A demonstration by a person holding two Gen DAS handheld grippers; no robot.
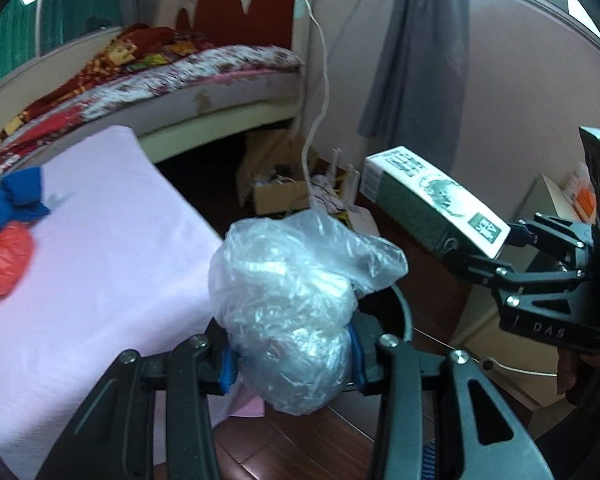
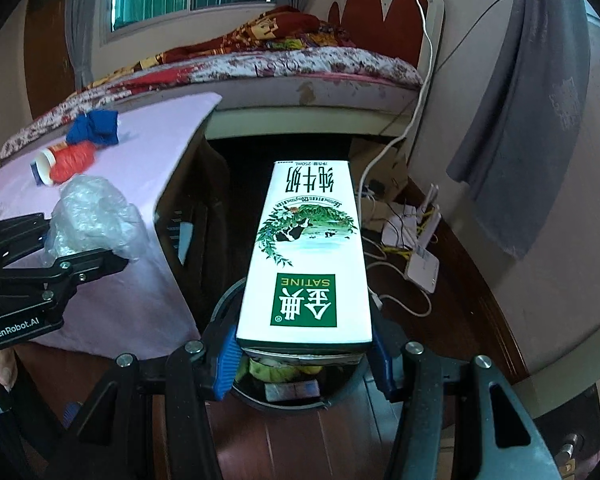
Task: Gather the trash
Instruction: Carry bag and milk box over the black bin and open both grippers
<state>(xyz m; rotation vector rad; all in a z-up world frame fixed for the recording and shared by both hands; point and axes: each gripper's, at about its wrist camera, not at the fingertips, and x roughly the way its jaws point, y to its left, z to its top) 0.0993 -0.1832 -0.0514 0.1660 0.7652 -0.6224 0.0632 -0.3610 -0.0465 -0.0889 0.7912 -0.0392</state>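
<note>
Two hand-held grippers each carry trash. The left hand-held gripper point(image 1: 292, 364) is clamped on a crumpled clear plastic bag point(image 1: 296, 304), held off the near corner of the counter point(image 1: 112, 280), above the rim of a dark round bin point(image 1: 404, 312) on the wooden floor. The right hand-held gripper point(image 2: 304, 356) squeezes a white and green milk carton point(image 2: 308, 256) by its sides, directly over that bin point(image 2: 284, 396). Toward the counter's far edge lie an orange bag point(image 2: 74, 160), a blue cloth point(image 2: 96, 128) and a small white cup point(image 2: 42, 166)
</note>
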